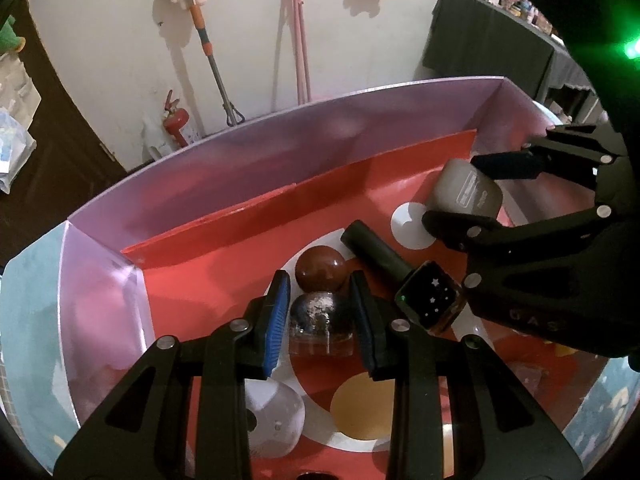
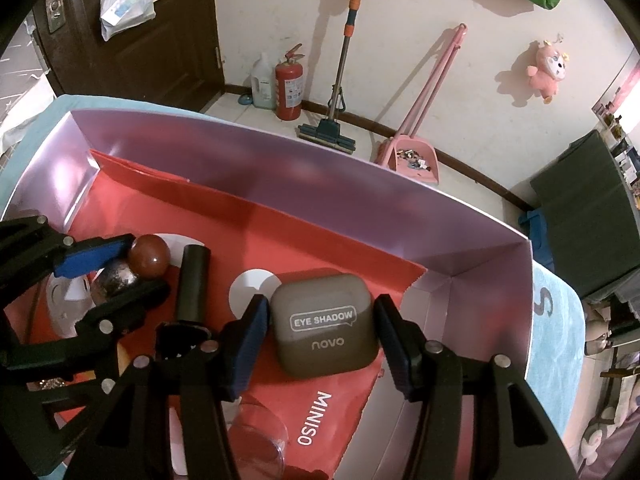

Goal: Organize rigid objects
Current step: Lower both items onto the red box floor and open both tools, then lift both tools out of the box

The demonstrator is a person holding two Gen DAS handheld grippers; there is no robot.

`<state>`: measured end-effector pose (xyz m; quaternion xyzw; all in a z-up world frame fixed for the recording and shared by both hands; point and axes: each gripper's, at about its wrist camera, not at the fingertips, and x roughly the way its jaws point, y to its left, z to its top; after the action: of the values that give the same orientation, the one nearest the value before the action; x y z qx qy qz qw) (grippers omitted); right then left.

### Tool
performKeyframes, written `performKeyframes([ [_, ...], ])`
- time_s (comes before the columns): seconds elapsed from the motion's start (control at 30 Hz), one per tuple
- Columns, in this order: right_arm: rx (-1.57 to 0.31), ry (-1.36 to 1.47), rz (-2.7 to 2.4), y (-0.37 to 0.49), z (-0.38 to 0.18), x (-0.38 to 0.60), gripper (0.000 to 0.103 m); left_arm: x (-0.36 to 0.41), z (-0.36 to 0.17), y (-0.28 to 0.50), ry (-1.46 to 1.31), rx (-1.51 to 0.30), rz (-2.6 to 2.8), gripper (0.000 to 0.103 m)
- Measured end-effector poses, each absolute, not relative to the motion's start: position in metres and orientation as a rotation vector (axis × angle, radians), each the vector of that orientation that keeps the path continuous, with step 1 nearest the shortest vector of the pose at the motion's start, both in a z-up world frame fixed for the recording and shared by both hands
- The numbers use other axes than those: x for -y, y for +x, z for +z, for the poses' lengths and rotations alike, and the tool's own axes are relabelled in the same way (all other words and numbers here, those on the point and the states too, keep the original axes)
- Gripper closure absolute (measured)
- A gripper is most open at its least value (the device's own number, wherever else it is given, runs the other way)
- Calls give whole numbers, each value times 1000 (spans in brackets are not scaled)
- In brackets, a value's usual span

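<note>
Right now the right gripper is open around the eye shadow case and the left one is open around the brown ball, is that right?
Not quite. The left gripper is open around the silver-topped bottle, not the brown ball, which sits just beyond its fingertips, as the left wrist view shows. The right gripper is indeed open around the eye shadow case.

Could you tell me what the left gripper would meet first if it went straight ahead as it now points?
Most likely the silver-capped bottle between the left gripper's open fingers, with the brown ball just beyond.
</note>
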<state>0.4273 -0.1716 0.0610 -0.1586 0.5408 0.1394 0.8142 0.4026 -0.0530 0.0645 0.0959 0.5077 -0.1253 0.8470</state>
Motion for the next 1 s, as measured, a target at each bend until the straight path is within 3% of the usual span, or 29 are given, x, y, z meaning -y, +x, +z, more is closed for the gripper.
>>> performKeyframes([
  [0.57,-1053,-264,292,391,113,179,43,37,116,351,118,-971,-274,73],
  [0.63,-1021,-257,287,378,126,180,39,34,124,337,101,-947,-274,64],
  [0.67,-1007,-256,287,372,132,180,39,34,129,331,93,-932,-272,44],
  [0.7,-989,-252,287,364,139,180,39,31,132,324,83,-908,-269,35],
  [0.93,-888,-202,304,315,170,191,27,21,157,268,32,-777,-248,34],
  [1.0,-854,-195,301,298,177,195,26,21,160,255,34,-745,-219,27],
])
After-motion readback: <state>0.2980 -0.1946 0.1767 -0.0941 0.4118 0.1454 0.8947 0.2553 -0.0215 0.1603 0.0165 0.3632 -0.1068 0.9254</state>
